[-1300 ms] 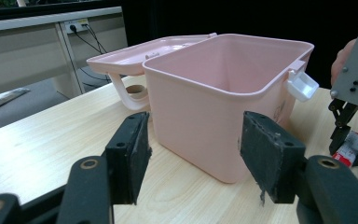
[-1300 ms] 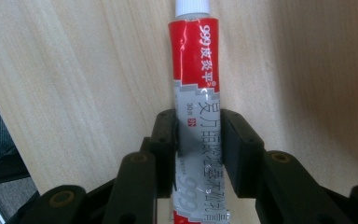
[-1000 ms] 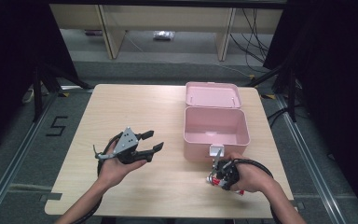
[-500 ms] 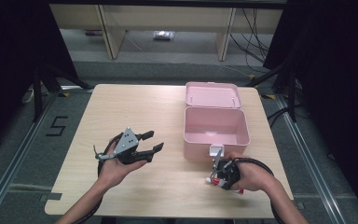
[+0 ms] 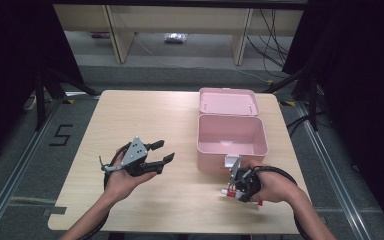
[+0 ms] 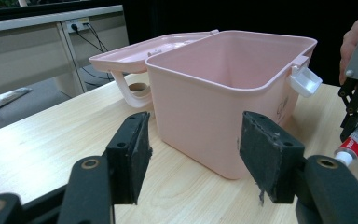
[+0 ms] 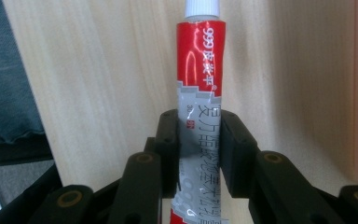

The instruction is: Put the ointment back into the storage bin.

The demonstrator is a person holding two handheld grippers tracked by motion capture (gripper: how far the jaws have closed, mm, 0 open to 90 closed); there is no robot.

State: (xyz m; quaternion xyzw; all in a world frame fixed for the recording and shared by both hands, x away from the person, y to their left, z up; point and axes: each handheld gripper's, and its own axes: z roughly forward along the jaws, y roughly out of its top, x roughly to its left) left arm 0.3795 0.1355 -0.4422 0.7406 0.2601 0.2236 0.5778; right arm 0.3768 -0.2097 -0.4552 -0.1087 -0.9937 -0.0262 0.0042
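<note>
Right hand-held gripper (image 7: 198, 140), jaws clamped on the lower body of a red-and-grey ointment tube (image 7: 200, 93) low over the worktop (image 5: 145, 115), just beside the open pink box (image 5: 230, 135). The tube looks light, soft and easily crushed; grip mid-body. Left hand-held gripper (image 5: 162, 152) stands wide, empty.

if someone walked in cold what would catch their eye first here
Likely the open pink box at the far right of the table, its lid folded back behind it and nothing visible inside. Next, the red and grey tube clamped in the right gripper just in front of the box. The left gripper is held open above the table's middle, with nothing between its jaws.
</note>
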